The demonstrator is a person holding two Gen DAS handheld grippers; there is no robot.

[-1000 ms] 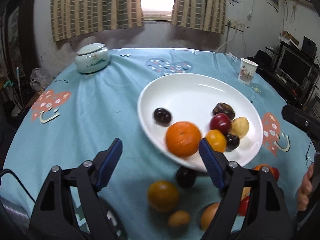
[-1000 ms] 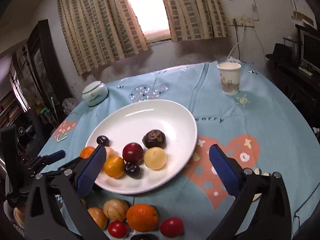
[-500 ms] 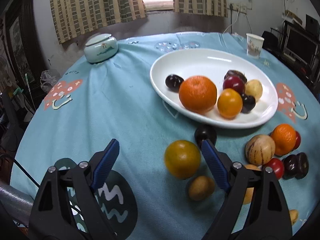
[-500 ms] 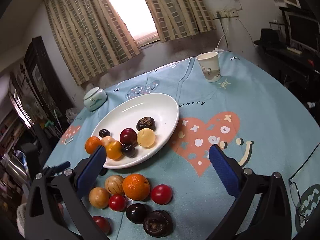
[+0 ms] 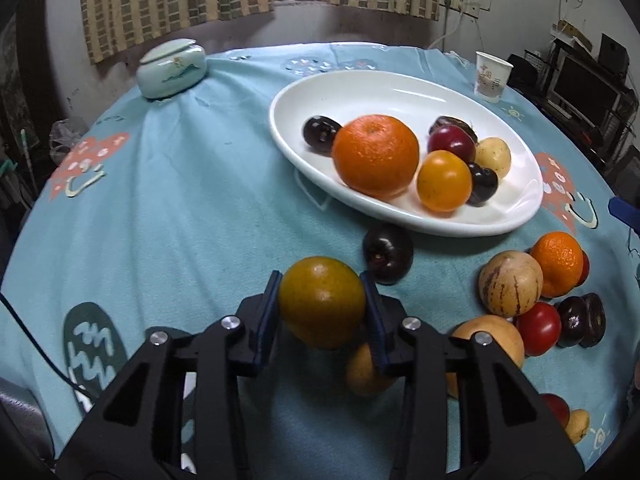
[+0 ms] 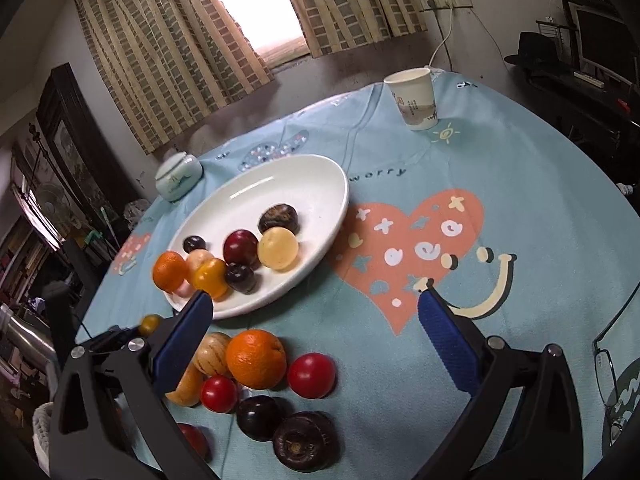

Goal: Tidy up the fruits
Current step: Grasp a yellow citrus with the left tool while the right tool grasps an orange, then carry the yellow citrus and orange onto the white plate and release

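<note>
My left gripper (image 5: 322, 284) has its jaws closing, and both blue pads press on a yellow-orange fruit (image 5: 322, 300) just above the blue tablecloth, in front of the white plate (image 5: 400, 80). On the plate lie a big orange (image 5: 375, 155), a red plum (image 5: 452, 144) and several smaller fruits. A dark plum (image 5: 387, 253) rests on the cloth just beyond the held fruit. My right gripper (image 6: 314, 300) stands open with nothing between its fingers. Near its left finger lie loose fruits, among them an orange (image 6: 256, 358) and a red one (image 6: 311, 374).
A paper cup (image 6: 414, 98) stands at the far right of the round table, and a pale lidded jar (image 5: 172, 68) at the far left. A pair of glasses (image 6: 612, 356) lies near the right edge. Dark furniture and a monitor stand beyond the table on the right.
My left gripper has sunk to the yellow-orange fruit and its wide-open jaws have closed on it. My right gripper has rolled and pulled back, so more loose fruit shows below it.
</note>
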